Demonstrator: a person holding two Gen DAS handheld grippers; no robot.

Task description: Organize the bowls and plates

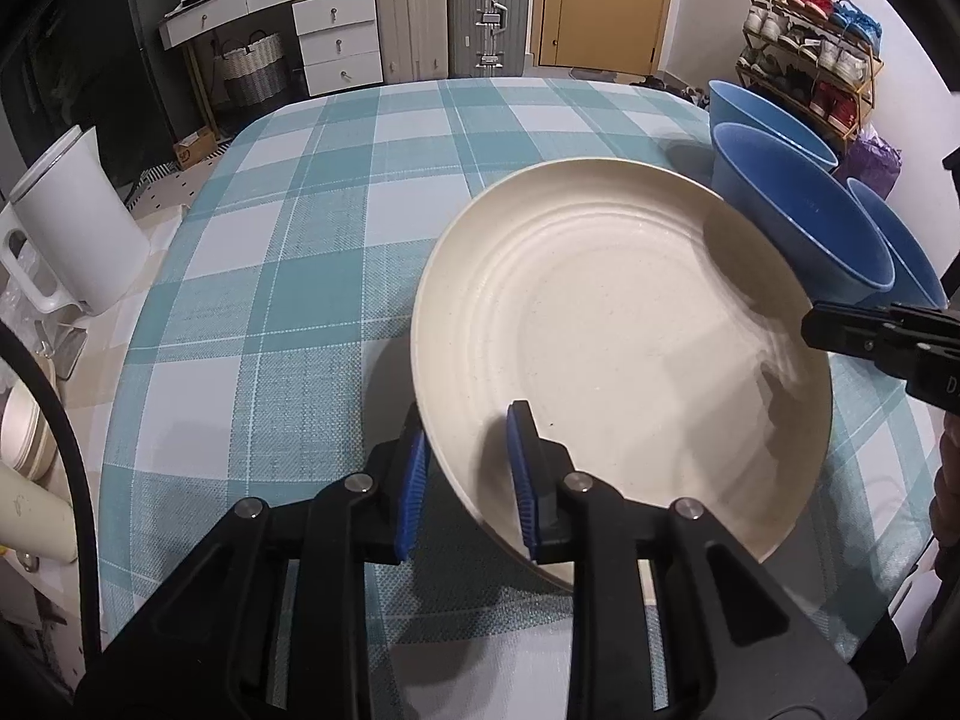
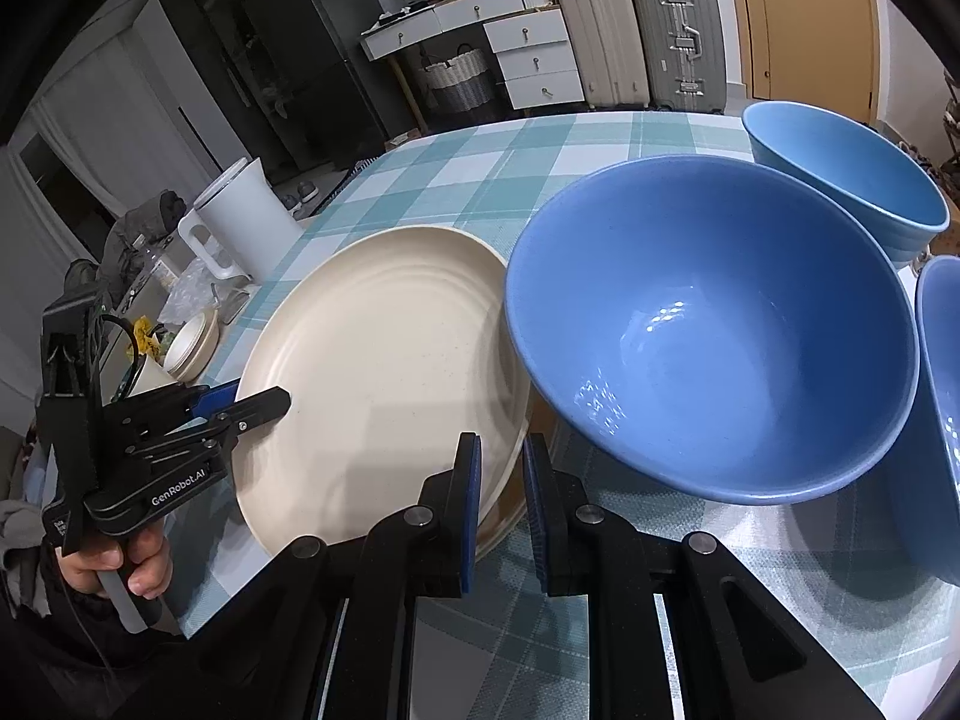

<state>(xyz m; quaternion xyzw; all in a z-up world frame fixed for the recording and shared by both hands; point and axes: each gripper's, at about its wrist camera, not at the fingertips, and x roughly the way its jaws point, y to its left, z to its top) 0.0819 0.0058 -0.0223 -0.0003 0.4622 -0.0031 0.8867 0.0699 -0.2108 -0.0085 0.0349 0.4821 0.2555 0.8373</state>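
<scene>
A cream plate (image 1: 624, 330) lies tilted over the checked tablecloth; it also shows in the right wrist view (image 2: 384, 372). My left gripper (image 1: 465, 474) is shut on the plate's near left rim, one blue pad above and one below. My right gripper (image 2: 501, 504) is shut on the plate's right rim; it also shows in the left wrist view (image 1: 888, 342). Three blue bowls stand to the plate's right: a near one (image 2: 714, 324), a far one (image 2: 840, 174), and one cut off at the right edge (image 2: 942, 408). The plate seems to be a stack of two, judging by its edge.
A white kettle (image 1: 72, 222) stands off the table's left edge beside cream containers (image 1: 24, 426). The table (image 1: 360, 192) has a teal checked cloth. Suitcases (image 1: 450, 12), drawers and a shoe rack (image 1: 810, 60) stand behind the table.
</scene>
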